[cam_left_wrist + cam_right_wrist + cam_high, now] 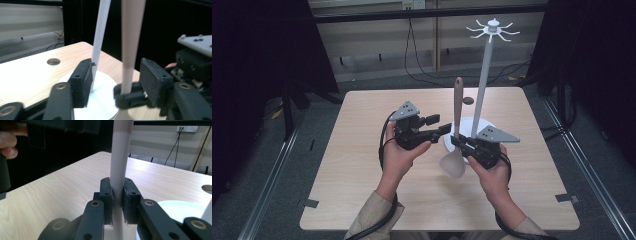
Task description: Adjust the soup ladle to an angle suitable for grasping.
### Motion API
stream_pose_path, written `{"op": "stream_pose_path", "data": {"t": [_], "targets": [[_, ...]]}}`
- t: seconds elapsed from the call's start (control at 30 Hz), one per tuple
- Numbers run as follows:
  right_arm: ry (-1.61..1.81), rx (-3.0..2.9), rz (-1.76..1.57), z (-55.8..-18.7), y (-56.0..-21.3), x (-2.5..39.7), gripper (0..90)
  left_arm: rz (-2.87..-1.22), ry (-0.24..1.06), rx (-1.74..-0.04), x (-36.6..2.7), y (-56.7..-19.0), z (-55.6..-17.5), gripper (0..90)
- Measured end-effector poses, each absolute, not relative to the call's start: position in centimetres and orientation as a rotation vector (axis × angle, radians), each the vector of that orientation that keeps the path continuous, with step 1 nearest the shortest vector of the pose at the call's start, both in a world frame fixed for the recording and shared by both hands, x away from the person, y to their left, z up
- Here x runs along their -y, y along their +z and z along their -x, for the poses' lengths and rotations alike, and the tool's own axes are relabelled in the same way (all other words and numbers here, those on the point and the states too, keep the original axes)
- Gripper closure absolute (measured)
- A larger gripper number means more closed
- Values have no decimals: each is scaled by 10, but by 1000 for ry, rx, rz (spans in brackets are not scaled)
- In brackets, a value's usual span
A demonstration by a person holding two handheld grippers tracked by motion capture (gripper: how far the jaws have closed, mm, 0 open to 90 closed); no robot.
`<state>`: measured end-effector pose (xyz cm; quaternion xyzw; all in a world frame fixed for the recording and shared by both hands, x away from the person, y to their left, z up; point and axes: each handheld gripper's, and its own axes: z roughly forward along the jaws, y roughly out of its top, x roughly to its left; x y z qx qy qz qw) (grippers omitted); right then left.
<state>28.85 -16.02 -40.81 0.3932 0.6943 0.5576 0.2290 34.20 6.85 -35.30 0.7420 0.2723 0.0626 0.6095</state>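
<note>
Best done slowly: keep the spatula point(457, 120) upright, raise it along the white pole of the utensil stand point(482, 80), and bring the hole at the top of its handle level with one of the hooks at the crown; judged a handover or a steadying step, since both grippers meet at the handle.

Right gripper point(117, 197): jaws clamped on the pale lower part of the spatula handle, pads pressed flat on either side, handle rising straight between them. Seen from above, held low on the handle, the translucent blade hanging just below, close above the desk point(362, 165) near its middle.

Left gripper point(115, 80): jaws apart, set around both pole and handle, touching neither as far as can be told; handle nearer the right-hand jaw, pole nearer the other. Stand's round white base just behind, toward the desk's far right corner.
</note>
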Motion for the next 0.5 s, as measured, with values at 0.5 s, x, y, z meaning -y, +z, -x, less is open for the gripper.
{"op": "stream_pose_path", "data": {"t": [0.5], "targets": [[1555, -1912, -1083, -297, -391, 177, 803, -1777, 257, -688, -88, -379, -344, 204]]}}
